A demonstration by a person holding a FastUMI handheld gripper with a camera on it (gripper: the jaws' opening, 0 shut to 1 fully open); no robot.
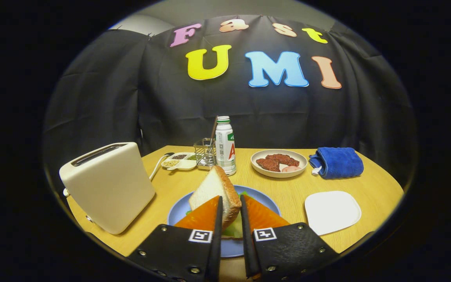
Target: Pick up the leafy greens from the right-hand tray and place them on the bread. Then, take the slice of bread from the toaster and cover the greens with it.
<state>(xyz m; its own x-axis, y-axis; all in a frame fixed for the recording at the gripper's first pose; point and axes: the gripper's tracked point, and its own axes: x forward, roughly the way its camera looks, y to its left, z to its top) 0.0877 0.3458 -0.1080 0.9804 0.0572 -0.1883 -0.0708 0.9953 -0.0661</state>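
The gripper (230, 213) pinches a slice of bread (214, 190) between its two fingers, which are closed to a narrow gap, one pressing on each face of the slice. The slice stands on edge, tilted, its crust turned toward the right finger, above a blue plate (178, 211) on the wooden table (370, 184). Under the held slice, green leaves (235, 229) lie on the plate, showing between the fingers and again just beyond the slice; whether another slice lies beneath them cannot be told.

Left of the plate stands a cream toaster (108, 186), its slots facing up and its cord running toward the back of the table. To the right of the plate rests a white square tray (332, 211). Farther back are a round dish of dark red meat (278, 163), a folded blue towel (337, 161), a white bottle with a green cap (225, 145), a small wire basket (205, 153) just beside the bottle, and a white divided dish of seasonings (179, 160).
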